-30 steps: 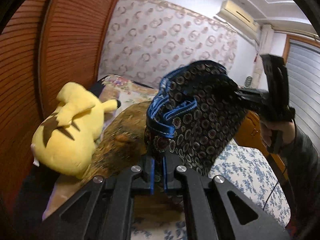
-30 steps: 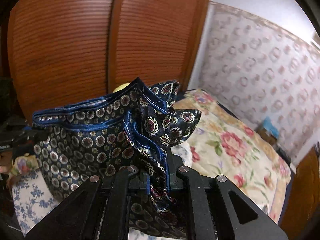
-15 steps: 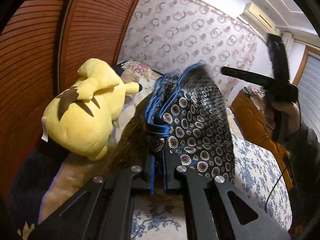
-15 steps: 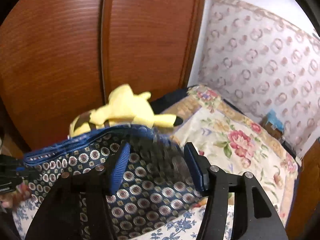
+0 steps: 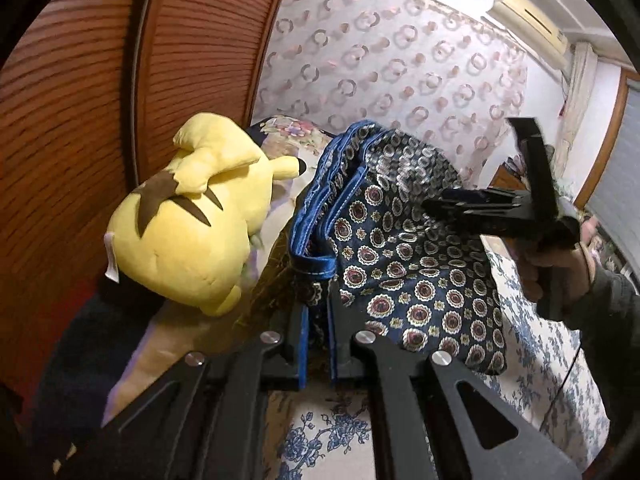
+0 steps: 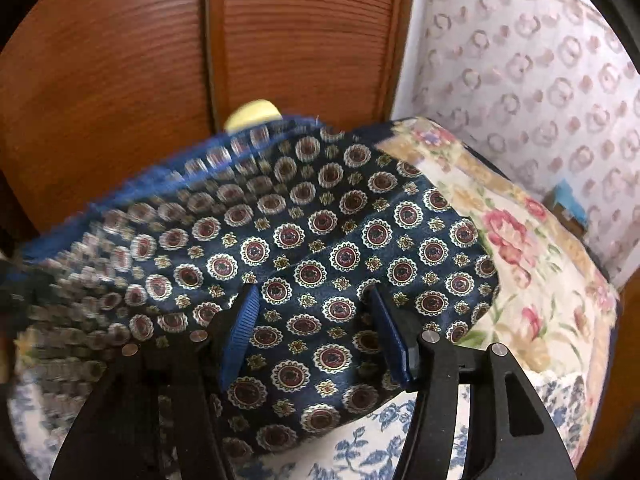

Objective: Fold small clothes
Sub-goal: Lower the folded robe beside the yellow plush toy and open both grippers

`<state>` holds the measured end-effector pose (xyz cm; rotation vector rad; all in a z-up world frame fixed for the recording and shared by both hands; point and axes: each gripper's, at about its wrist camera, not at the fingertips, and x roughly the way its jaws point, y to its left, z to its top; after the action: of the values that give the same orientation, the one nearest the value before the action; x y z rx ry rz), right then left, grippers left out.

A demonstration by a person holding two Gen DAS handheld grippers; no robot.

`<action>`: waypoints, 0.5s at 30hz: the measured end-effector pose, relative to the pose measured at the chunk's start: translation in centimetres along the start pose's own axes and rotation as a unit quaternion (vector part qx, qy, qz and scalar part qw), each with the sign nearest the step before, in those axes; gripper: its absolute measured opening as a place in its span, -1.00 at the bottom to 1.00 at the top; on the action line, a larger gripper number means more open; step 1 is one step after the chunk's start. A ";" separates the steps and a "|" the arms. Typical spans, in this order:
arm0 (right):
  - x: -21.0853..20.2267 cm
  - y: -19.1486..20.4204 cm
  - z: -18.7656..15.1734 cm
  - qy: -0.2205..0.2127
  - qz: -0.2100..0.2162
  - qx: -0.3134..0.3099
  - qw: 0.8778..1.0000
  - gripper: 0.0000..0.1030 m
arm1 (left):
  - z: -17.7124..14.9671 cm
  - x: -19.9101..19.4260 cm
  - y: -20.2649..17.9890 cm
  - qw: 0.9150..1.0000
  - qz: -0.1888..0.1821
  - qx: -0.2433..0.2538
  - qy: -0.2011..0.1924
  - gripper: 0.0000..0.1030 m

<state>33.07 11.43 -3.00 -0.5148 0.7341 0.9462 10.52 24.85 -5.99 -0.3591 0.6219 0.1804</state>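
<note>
- My left gripper (image 5: 316, 322) is clamped on the blue-trimmed edge of the patterned shorts (image 5: 404, 256); its 2 blue pads are pressed together with the hem pinched between them.
- From that pinch the shorts hang up off the bed, spreading away to the right over the blue-flowered sheet (image 5: 536, 364).
- My right gripper (image 6: 312, 334) stands open, its 2 blue pads (image 6: 240, 336) wide apart with the dark medallion-print fabric lying in view between them; I cannot tell whether either pad touches the cloth.
- In the left wrist view my right gripper's black body shows at the right, held in my right hand (image 5: 560, 268), its tip near the top of the shorts.
- A yellow Pikachu plush (image 5: 192, 224) lies to the left of the shorts, against the ribbed wooden wardrobe doors (image 6: 160, 52).
- A rose-print quilt (image 6: 520, 248) covers the far right of the bed, under the ring-patterned wallpaper (image 5: 400, 60).
- A wall air conditioner (image 5: 528, 20) sits high at the far right.
</note>
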 end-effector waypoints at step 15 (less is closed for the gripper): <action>-11.6 0.1 -6.0 -0.075 -0.040 0.073 0.994 0.14 | 0.6 -5.1 -4.1 0.996 0.009 0.070 -0.049 0.08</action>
<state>26.62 1.17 1.78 -0.3378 0.6376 0.8402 7.90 21.02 -1.41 -0.2085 0.5370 0.1696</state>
